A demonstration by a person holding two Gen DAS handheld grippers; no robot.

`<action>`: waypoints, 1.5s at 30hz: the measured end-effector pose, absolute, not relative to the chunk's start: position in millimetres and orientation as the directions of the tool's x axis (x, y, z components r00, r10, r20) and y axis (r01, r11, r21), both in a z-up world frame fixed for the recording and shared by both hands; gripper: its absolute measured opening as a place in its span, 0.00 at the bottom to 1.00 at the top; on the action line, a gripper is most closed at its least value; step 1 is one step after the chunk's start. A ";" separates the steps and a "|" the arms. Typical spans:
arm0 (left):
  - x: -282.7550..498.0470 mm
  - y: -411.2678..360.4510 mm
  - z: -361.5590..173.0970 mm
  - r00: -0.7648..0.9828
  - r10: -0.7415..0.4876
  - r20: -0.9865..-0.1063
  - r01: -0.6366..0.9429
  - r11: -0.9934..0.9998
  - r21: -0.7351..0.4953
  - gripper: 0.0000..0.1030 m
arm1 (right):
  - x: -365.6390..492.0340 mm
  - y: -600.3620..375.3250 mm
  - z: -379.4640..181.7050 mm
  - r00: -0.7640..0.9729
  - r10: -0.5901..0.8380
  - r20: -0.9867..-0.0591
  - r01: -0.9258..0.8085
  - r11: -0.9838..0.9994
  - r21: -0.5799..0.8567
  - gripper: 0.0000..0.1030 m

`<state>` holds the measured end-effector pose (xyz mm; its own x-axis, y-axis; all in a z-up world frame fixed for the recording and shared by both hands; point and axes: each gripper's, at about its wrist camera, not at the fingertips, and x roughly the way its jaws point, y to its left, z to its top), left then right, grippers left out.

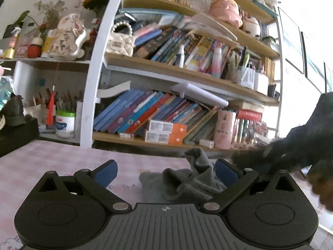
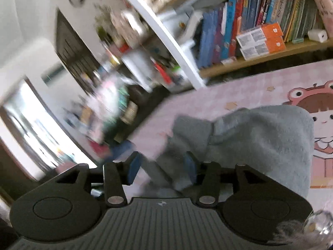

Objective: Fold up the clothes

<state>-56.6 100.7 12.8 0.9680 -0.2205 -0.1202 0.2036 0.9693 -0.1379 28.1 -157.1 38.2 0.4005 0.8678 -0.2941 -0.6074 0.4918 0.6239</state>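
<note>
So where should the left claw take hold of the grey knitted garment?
Grip the raised ribbed fold of the grey knitted garment, coming in level from the near side; it stands up off the pink table cover, between the open left claw fingers.

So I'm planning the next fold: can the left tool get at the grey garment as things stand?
Probably yes. The left tool is open, and the grey garment lies bunched on the pink mat between its fingers, with nothing in front of it. Only a dark sleeve sits off to the right.

Ahead of me: wooden bookshelf (image 1: 187, 73) on white frame, crammed with books and plush toys. Pink checked desk (image 1: 62, 162) below. Bright window (image 2: 37, 129) left.
</note>
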 end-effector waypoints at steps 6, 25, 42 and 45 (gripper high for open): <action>-56.5 98.7 12.6 0.965 -0.233 -0.118 0.217 0.967 -0.131 0.98 | 20.1 -194.8 51.1 0.555 0.776 -0.301 -0.540 0.611 0.579 0.38; -12.4 46.6 41.3 0.910 -0.307 -0.277 0.310 0.950 -0.033 0.52 | -42.1 -174.6 12.9 0.614 0.680 -0.400 -0.658 0.721 0.217 0.29; -23.4 136.3 -3.4 0.873 -0.314 -0.374 0.103 0.867 -0.487 0.12 | -33.9 -232.4 2.2 0.704 0.594 -0.390 -0.480 0.802 0.356 0.45; -27.3 141.2 -0.4 0.877 -0.342 -0.336 0.126 0.840 -0.527 0.16 | -34.6 -229.6 0.7 0.698 0.594 -0.400 -0.482 0.803 0.351 0.45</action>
